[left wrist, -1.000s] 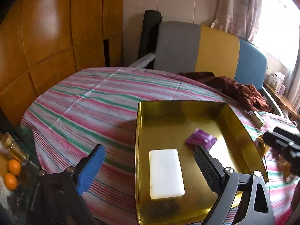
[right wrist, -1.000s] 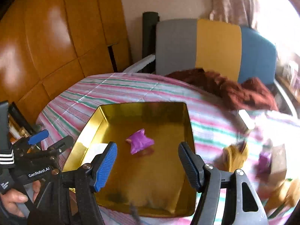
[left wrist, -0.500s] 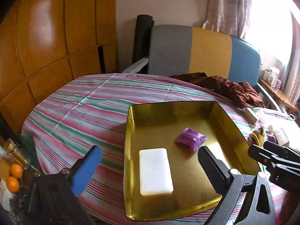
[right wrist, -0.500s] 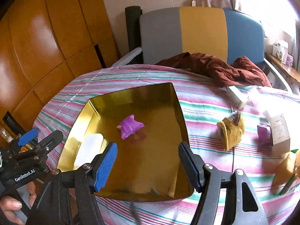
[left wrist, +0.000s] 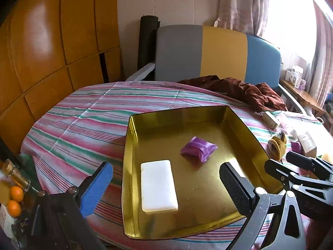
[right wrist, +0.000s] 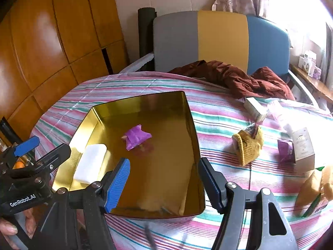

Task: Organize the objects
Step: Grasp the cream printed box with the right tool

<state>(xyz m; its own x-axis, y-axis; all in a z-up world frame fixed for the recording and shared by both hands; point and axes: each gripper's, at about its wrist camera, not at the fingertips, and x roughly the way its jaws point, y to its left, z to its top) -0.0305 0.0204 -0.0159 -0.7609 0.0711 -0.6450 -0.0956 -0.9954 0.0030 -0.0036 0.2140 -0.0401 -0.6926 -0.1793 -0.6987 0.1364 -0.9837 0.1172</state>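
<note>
Left gripper [left wrist: 166, 184] was empty, jaws just opened to full width, hovering over the near edge of the shiny gold rectangular metal tray [left wrist: 127, 145]. Nothing between the pads; the flat white rectangular block [left wrist: 158, 185] lay on the tray floor below and between them, the crumpled purple foil pouch [left wrist: 198, 148] further in, apart from it.

Right gripper [right wrist: 164, 184] sat part-open, also empty, over the tray's near right corner.

Loose on the pink-and-green striped tablecloth [right wrist: 218, 123], right of the tray: mustard-yellow knitted item [right wrist: 248, 145], small purple packet [right wrist: 285, 151] beside a white carton [right wrist: 302, 145], and a cream box [right wrist: 255, 108].

Judgement: white-block drop looks finished, between picks. Next: swing the right gripper to the knitted item (nearest), descend and close.
</note>
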